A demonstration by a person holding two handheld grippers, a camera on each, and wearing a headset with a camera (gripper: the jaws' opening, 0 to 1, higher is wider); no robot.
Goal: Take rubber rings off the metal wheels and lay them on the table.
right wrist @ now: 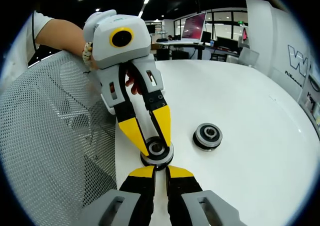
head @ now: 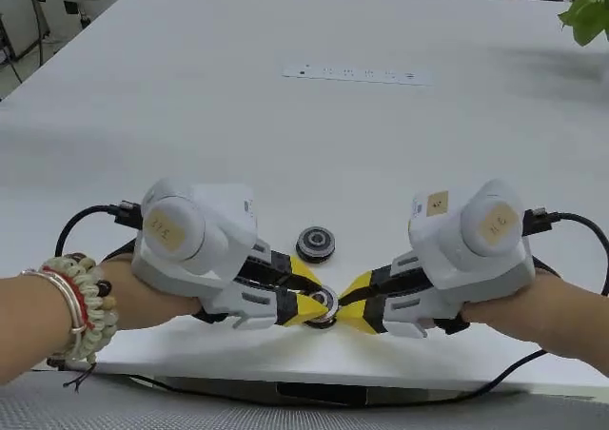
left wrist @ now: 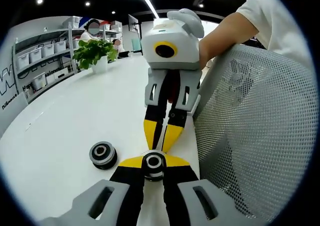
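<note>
Far left: person's left wrist wearing bead bracelets (head: 84, 302), hand wrapping the left gripper (head: 312, 306). This gripper is angling in toward centre, near the table (head: 190, 116) front edge. Its yellow-tipped jaws are sitting partly closed on either side of a metal wheel (head: 324, 302), clamping it between the tips. The left gripper view is showing the same wheel (left wrist: 154, 163) seated between the two tips.

Centre: a 2nd wheel (head: 315, 244) is lying flat on the table just behind the clamped one, apart from both grippers; it is sitting left of the jaws in the left gripper view (left wrist: 103, 154) and to the right in the right gripper view (right wrist: 208, 135). A dark rubber ring (right wrist: 152, 162) is sitting round the clamped wheel's rim. Further back, a white power strip (head: 357, 73) is lying mid-table.

Right: the right gripper (head: 354, 313) is pointing in from the opp. side, jaws nearly together w/ only a thin gap, tips touching the clamped wheel's rim. Can't tell whether they're pinching the ring. Far right corner: plant leaves (head: 590, 11) are poking in.
</note>
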